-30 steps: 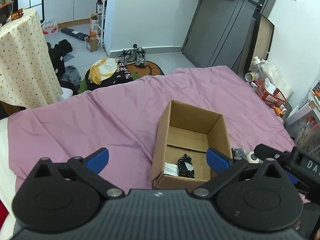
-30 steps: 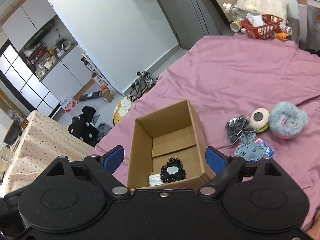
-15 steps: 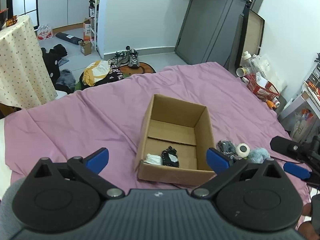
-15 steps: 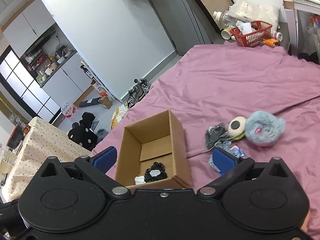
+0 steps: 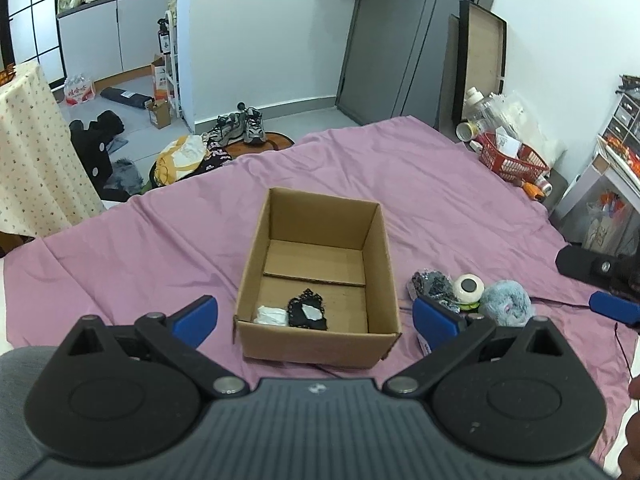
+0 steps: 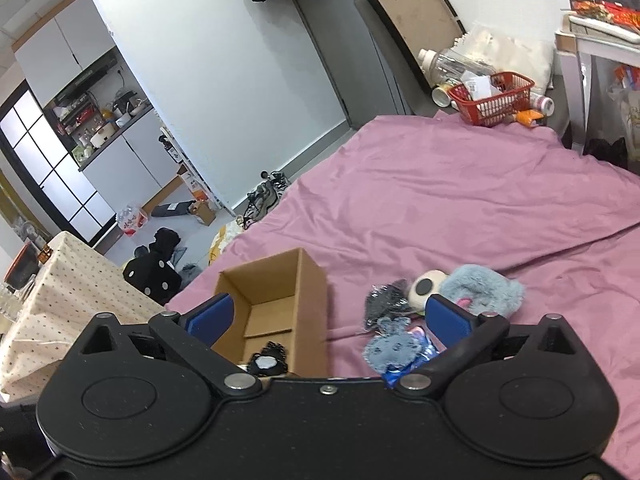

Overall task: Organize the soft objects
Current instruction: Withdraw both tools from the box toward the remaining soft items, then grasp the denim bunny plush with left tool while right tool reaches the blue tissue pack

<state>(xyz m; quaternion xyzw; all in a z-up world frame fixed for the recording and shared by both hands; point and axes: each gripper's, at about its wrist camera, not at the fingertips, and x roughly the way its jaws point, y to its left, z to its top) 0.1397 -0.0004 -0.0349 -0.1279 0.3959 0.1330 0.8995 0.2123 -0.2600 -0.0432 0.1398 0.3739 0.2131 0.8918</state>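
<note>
Counting it up: one open cardboard box [image 5: 316,268] sits centre frame on the wrinkled pink sheet [image 5: 160,248], with two soft pieces at its near left corner, a crumpled white one [image 5: 272,315] and a black lacy one [image 5: 306,314]. Right of the box lies a cluster of four: dark mesh bundle [image 6: 386,303], round cream eyeball toy [image 6: 426,291], fluffy grey-blue plush [image 6: 480,291] and flat blue-grey knit piece [image 6: 394,346]. Left gripper [image 5: 316,318] gapes wide and empty, framing the box, while the right gripper [image 6: 326,318] stands fully spread, empty, the cluster low between its blue pads.
</note>
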